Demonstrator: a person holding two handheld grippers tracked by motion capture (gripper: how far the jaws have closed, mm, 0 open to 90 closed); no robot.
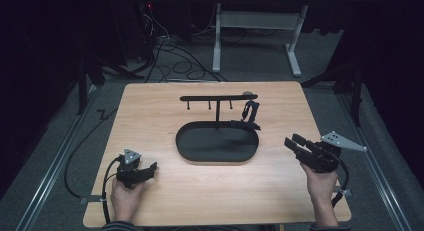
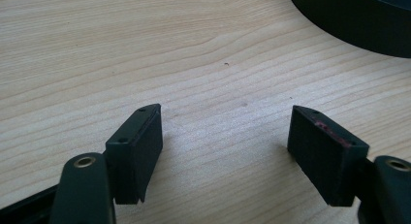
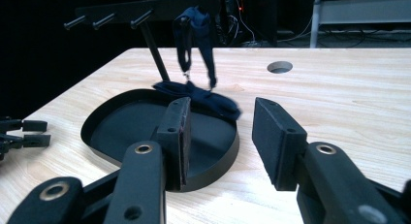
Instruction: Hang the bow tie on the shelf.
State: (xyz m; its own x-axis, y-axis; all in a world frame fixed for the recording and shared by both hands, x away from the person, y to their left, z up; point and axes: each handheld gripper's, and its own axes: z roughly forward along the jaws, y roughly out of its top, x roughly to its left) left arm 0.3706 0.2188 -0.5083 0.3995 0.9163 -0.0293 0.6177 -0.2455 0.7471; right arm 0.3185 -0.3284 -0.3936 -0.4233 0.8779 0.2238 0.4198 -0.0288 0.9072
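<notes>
A black oval tray [image 1: 215, 145] lies mid-table with a thin stand rising from its back edge. The stand carries a horizontal peg bar [image 1: 217, 97]. A dark blue strap [image 1: 250, 113] hangs from the bar's right end and bunches on the tray's rim. In the right gripper view the strap [image 3: 196, 35] hangs just ahead, above the tray [image 3: 121, 127]. My right gripper [image 1: 294, 140] is to the right of the tray, open and empty, its jaws [image 3: 222, 112] pointing at the strap. My left gripper [image 1: 151, 166] rests low at the front left, open over bare wood [image 2: 225, 122].
The wooden table [image 1: 165, 106] has a round hole [image 3: 279, 67] near its far edge. The tray's wall [image 2: 349, 20] is ahead and to the right of the left gripper. Cables and a white table frame [image 1: 260, 21] lie on the floor beyond.
</notes>
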